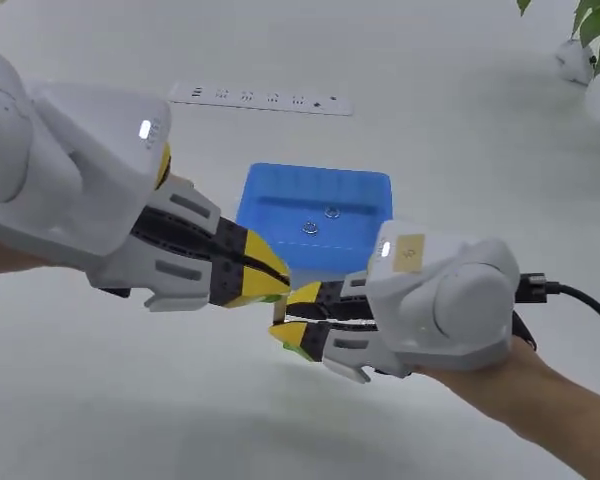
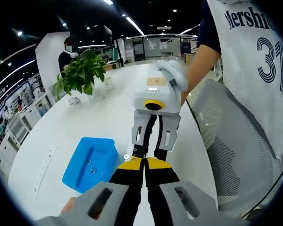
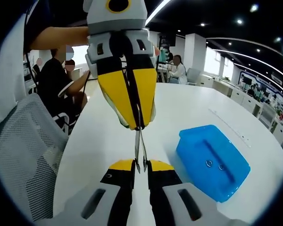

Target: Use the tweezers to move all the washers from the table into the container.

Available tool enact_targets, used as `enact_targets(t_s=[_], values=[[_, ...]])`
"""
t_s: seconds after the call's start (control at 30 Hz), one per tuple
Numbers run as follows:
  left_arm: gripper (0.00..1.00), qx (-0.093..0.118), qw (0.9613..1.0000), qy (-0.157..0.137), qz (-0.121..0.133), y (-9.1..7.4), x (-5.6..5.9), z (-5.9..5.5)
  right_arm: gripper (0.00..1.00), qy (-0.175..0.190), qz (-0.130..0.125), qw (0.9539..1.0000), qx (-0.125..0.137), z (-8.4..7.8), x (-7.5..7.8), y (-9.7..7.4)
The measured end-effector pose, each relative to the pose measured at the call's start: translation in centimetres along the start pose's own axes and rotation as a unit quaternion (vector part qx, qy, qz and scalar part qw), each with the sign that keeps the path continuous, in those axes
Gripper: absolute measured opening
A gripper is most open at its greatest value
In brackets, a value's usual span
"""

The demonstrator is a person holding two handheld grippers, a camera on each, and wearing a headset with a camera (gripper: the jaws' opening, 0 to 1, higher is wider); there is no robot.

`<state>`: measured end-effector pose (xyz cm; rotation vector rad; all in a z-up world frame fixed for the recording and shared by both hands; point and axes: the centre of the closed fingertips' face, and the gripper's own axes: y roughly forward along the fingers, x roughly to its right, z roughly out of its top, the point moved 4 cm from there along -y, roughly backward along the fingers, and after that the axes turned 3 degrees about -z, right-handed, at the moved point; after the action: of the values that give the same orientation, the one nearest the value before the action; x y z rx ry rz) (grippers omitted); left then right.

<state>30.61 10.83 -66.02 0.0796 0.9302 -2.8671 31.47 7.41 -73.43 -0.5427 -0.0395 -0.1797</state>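
Yellow-tipped left tongs (image 1: 280,280) are clenched on the thin steel tweezers (image 3: 139,149); whether the right tongs (image 1: 283,320) grip them I cannot tell; seat that hold squarely before letting go; two small metal washers (image 1: 331,212) lie in the blue plastic container (image 1: 280,195).

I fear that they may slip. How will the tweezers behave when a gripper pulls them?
The tweezers look thin and metallic, so probably light but slippery. Their slim arms likely flex when squeezed. Gripped near the ends by the left gripper and right gripper, they may pivot if one lets go.
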Motion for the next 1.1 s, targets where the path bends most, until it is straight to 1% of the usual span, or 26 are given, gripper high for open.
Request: enact_targets(t_s=[0.17,0.37,0.47,0.6,0.63,0.7,0.73,0.77,0.83,0.87,0.97,1.1], values=[[0.05,0.004,1.0000,-0.003,-0.003,0.3,0.1,-0.1,0.12,-0.001,0.001,1.0000,-0.005,-0.3,-0.1,0.0],[0.05,0.011,0.9999,-0.007,0.011,0.1,-0.2,-0.4,0.13,0.001,-0.008,0.9999,-0.008,-0.4,0.2,0.1],[0.05,0.022,0.9994,-0.022,0.017,0.0,-0.4,-0.4,0.14,0.002,-0.011,0.9999,-0.008,-0.2,0.3,0.3],[0.05,0.018,0.9992,-0.029,0.021,0.0,-0.5,-0.8,0.14,-0.001,-0.010,0.9999,-0.009,-0.1,0.3,0.5],[0.05,0.019,0.9992,-0.028,0.023,-0.1,-0.6,-0.9,0.14,-0.001,-0.010,0.9999,-0.009,-0.1,0.3,0.6],[0.05,0.022,0.9989,-0.035,0.024,-0.1,-0.8,-0.9,0.14,-0.002,-0.013,0.9999,-0.010,-0.1,0.4,0.7],[0.05,0.024,0.9988,-0.031,0.029,-0.1,-0.9,-0.9,0.14,-0.002,-0.014,0.9998,-0.011,-0.1,0.4,0.7],[0.05,0.026,0.9986,-0.036,0.029,-0.1,-1.0,-0.9,0.14,-0.002,-0.017,0.9998,-0.011,-0.2,0.6,0.7],[0.05,0.030,0.9984,-0.033,0.035,-0.1,-1.2,-0.9,0.14,0.000,-0.023,0.9997,-0.012,-0.2,0.8,0.7],[0.05,0.033,0.9981,-0.039,0.032,0.0,-1.4,-1.0,0.14,0.001,-0.023,0.9997,-0.012,-0.2,0.9,0.7],[0.05,0.036,0.9982,-0.036,0.032,0.2,-1.5,-0.9,0.14,0.001,-0.028,0.9995,-0.016,-0.4,1.2,0.6],[0.05,0.035,0.9985,-0.034,0.025,0.6,-1.6,-0.9,0.14,0.001,-0.029,0.9994,-0.020,-0.8,1.4,0.7]])
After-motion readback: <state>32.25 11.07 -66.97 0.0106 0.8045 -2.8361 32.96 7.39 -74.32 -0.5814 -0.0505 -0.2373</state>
